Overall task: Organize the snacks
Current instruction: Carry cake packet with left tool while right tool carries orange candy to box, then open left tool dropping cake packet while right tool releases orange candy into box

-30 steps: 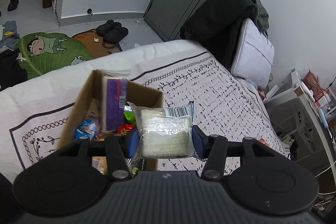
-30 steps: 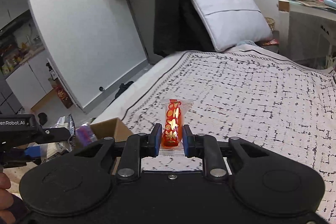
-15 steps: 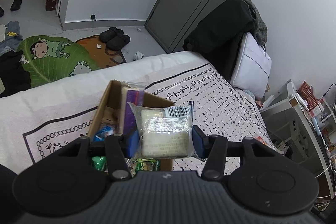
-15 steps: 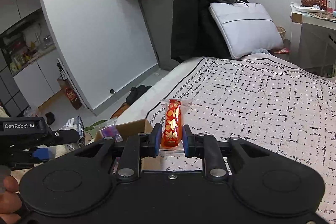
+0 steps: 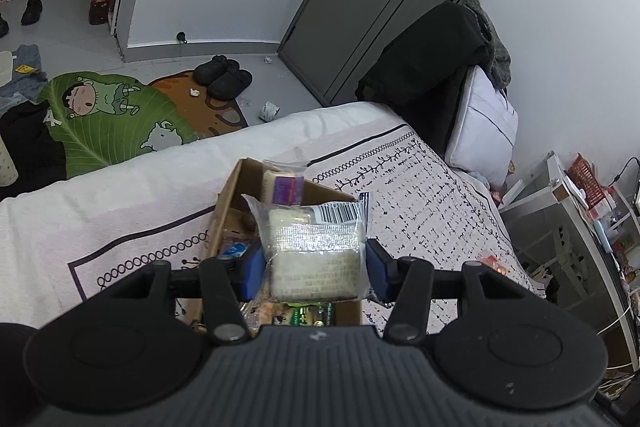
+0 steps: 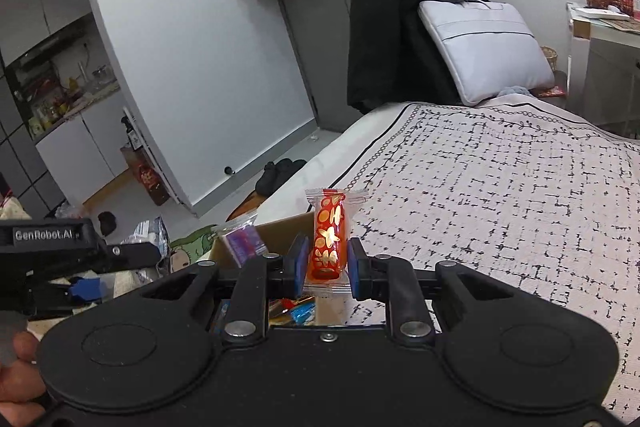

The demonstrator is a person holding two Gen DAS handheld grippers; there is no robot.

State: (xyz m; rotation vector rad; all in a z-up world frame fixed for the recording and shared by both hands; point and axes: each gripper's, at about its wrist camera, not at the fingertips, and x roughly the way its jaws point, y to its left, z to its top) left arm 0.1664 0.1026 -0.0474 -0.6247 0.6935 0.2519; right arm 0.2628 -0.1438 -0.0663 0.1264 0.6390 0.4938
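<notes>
My left gripper (image 5: 316, 269) is shut on a clear-wrapped white snack pack (image 5: 314, 251) with a barcode, held over an open cardboard box (image 5: 226, 203) on the bed. A purple packet (image 5: 286, 189) stands upright in the box among several other snacks. My right gripper (image 6: 326, 267) is shut on a small red candy packet (image 6: 329, 235) with gold patterns, above the same box (image 6: 280, 229). The left gripper (image 6: 80, 267) shows at the left edge of the right wrist view with a hand behind it.
The box sits near the edge of a bed (image 5: 420, 187) covered in a white, black-patterned sheet. A grey laptop bag (image 6: 484, 47) and dark clothes lean at the bed's head. Slippers (image 5: 224, 79) and a green cartoon mat (image 5: 104, 115) lie on the floor. A desk (image 5: 568, 211) stands at right.
Both grippers have moved over the box with their snacks still held; the box now sits lower and closer under the fingers in both views.
</notes>
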